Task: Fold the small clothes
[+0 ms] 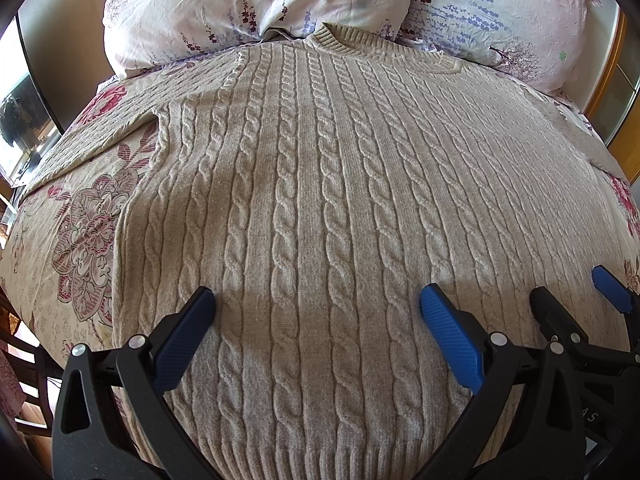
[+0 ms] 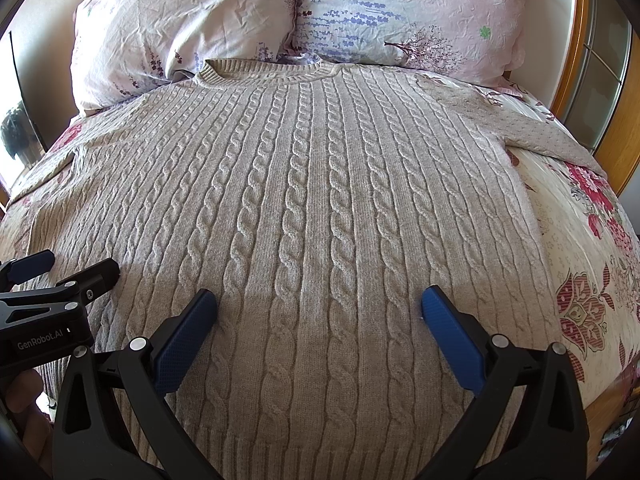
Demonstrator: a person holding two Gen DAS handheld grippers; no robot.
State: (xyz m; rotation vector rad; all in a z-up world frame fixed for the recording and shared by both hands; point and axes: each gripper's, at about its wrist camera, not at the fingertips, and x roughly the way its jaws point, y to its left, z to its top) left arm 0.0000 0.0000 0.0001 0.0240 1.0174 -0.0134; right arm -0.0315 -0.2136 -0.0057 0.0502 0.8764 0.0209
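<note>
Item: cable-knit sweater (image 1: 320, 184), laid flat on a bed (image 1: 80, 216), unfolded.

The sweater is spread face up ahead of and beneath both tongs, collar (image 2: 264, 72) at the far end against two pillows (image 2: 400, 20), ribbed hem nearest, sleeves spread out to either side. The left tongs (image 1: 318, 300) and right tongs (image 2: 319, 300) are held side by side above the lower body of the garment, jaws spread wide, nothing gripped. No fold is judged to have been made yet. For a clean first fold, a side edge or sleeve is best pinched through one layer only, lifted just clear of the bed, and carried across parallel to the cable ribs, so that the bulky knit is not dragged or bunched.
</note>
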